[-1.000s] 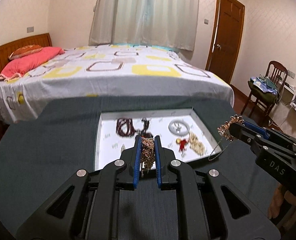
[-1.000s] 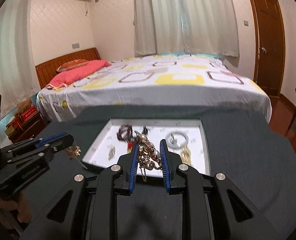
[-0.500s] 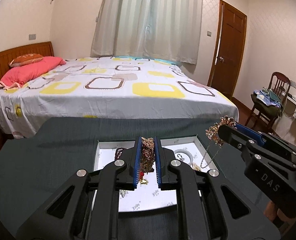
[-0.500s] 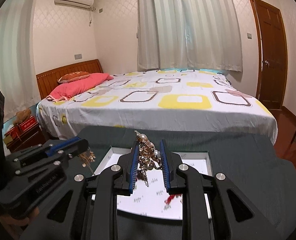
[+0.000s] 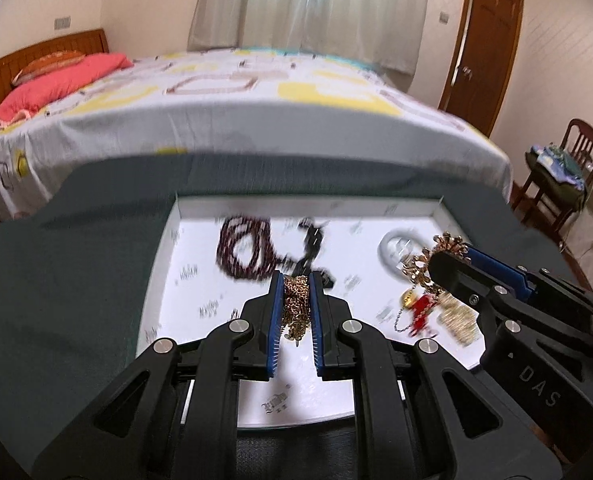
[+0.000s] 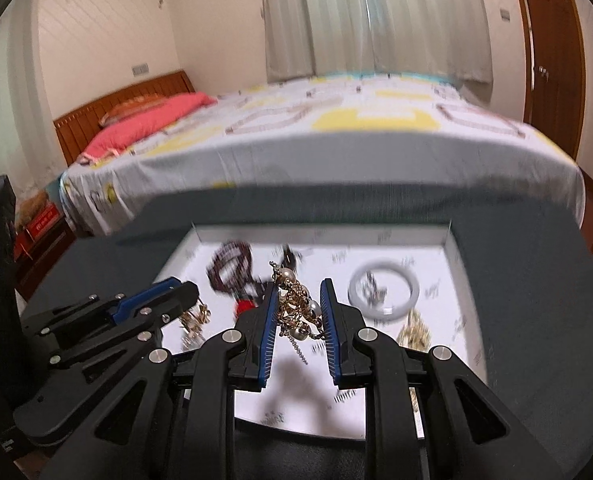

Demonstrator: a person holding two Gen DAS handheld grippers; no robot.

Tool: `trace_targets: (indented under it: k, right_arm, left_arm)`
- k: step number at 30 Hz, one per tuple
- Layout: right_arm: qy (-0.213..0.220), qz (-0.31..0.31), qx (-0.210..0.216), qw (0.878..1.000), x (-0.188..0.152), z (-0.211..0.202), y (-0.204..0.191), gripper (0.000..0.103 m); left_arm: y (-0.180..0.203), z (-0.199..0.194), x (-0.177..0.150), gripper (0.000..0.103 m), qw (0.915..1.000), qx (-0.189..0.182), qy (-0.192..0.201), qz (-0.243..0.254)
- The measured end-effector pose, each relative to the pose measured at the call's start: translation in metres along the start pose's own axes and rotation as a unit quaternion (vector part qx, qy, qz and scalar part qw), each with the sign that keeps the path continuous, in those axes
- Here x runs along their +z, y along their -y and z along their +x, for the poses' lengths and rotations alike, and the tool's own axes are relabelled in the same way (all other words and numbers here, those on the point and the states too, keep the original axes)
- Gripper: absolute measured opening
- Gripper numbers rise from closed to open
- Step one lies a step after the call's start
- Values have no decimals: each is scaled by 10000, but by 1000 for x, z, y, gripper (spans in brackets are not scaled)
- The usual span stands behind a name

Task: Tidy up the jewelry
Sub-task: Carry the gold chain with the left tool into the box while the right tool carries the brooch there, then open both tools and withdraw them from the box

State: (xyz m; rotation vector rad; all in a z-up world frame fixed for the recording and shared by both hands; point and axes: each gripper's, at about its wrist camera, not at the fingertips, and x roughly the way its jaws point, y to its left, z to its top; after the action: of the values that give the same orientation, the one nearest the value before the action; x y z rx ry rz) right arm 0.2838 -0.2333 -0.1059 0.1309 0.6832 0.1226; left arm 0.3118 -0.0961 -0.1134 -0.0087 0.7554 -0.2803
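A white tray (image 5: 168,280) lies on a dark green cloth. My left gripper (image 5: 295,280) is shut on a bunched gold chain (image 5: 295,304) over the tray's middle. My right gripper (image 6: 298,292) is shut on a gold chain with pearls (image 6: 296,304) and hangs over the same tray (image 6: 452,256). In the tray lie a dark red bead string (image 5: 244,252), a black piece (image 5: 312,240), a white bangle (image 5: 396,244), a red charm (image 5: 420,308) and a gold pile (image 5: 458,318). The right gripper shows at the right of the left view (image 5: 440,256). The left gripper shows at the left of the right view (image 6: 188,292).
A bed (image 5: 256,112) with a patterned sheet and pink pillow (image 5: 56,84) stands just behind the clothed table (image 5: 56,280). A wooden chair (image 5: 568,176) with clothes and a brown door (image 5: 484,40) are at the right. A low red stand (image 6: 40,220) sits at the left.
Both grippers have dropped and tipped down over the tray, still holding their chains. The view is blurred by this motion. The tray now fills more of both views.
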Motion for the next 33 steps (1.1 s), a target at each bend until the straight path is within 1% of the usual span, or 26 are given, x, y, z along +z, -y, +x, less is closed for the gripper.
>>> trace_targets:
  k: [6,14,21,26,30,33]
  right_arm:
    - [-299,-84,-75,9995,-14,18,0,22]
    - [-518,-138,-186,9984,-19,32,2,22]
    - [-668,-136,-232,9974,-23,41,4,22]
    - [-676,-144,-250,9973,-24,41,5,22]
    - [-687,-157,-241,9972,-24,42,5,23]
    - [-708,-146,-232,9971,-25,43,6,25]
  left_arm:
    - [-3,22,-14,13,9996,101,-275,60]
    - [-6,36,-22,13,9986,151,-489,123]
    - [-7,40,-23,13,9982,182,-544,172]
    - [-8,41,-24,14,9981,210,-544,179]
    - [-5,42,-24,17,9980,246,-542,216]
    - [-5,42,-25,28,9978,250,-577,190]
